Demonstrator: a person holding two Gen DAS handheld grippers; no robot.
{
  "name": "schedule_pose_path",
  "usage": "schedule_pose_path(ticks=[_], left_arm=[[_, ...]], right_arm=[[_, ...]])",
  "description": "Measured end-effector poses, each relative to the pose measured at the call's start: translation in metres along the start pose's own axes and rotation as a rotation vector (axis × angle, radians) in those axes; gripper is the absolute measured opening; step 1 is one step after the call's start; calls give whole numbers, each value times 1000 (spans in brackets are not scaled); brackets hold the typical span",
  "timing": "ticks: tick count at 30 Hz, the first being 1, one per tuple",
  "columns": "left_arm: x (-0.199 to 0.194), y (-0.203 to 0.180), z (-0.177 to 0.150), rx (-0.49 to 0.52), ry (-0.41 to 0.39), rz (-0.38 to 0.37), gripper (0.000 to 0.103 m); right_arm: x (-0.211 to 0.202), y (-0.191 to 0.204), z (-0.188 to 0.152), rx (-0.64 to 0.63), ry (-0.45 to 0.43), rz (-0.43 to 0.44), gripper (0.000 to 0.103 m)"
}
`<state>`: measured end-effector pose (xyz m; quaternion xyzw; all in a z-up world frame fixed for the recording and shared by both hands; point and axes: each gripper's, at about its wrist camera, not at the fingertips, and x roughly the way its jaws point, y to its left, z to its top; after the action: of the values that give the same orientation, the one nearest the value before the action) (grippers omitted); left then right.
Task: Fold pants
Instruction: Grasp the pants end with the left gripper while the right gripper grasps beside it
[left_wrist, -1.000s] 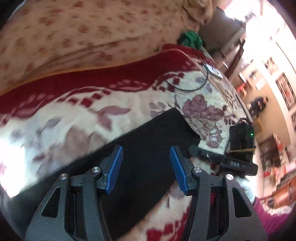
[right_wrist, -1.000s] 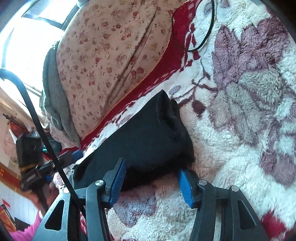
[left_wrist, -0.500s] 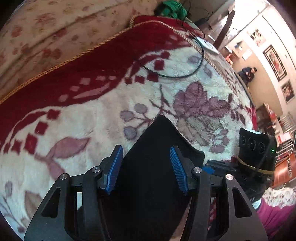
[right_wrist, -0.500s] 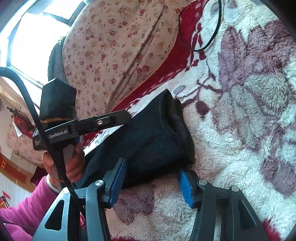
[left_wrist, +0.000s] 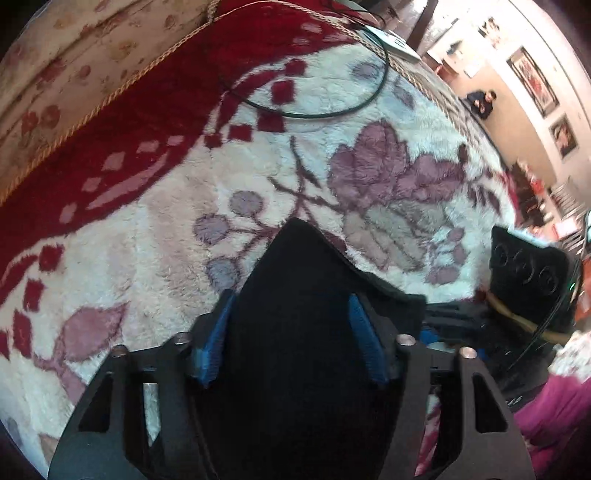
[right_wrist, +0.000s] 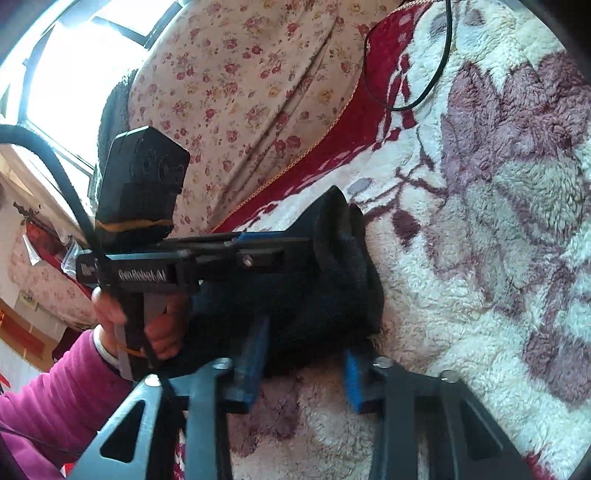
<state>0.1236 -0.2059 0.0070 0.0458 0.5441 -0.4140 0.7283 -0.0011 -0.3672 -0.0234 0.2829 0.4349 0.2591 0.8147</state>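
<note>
The black pants (left_wrist: 310, 280) lie folded on a fluffy white, purple and red floral blanket (left_wrist: 155, 258). My left gripper (left_wrist: 291, 325) is open, its blue pads spread over the pants' end, close above the cloth. My right gripper (right_wrist: 303, 354) is open at the near edge of the pants (right_wrist: 325, 288). In the right wrist view the left gripper's body (right_wrist: 207, 254) reaches across the top of the pants, held by a hand in a pink sleeve. The right gripper's camera block (left_wrist: 528, 273) shows at the right of the left wrist view.
A black cable (left_wrist: 325, 110) loops on the blanket beyond the pants. A floral cushion (right_wrist: 240, 85) rises behind the blanket's red border. A bright window (right_wrist: 74, 66) is at the far left. A room with framed pictures (left_wrist: 535, 81) lies beyond the bed.
My left gripper has moved along the pants toward their end, close to the right gripper. The right gripper has stayed at the pants' near edge, still open.
</note>
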Motion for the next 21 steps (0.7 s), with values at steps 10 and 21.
schedule_pose_path(ticks=[10,21], left_arm=[[-22,0,-4,-15,-94,-13,13],[-142,-8,-23,-29,-321,5,12]], right_arm=[[-8,22,3,-101,-54,18,11],[-31,115,26,-312,-125,125,11]])
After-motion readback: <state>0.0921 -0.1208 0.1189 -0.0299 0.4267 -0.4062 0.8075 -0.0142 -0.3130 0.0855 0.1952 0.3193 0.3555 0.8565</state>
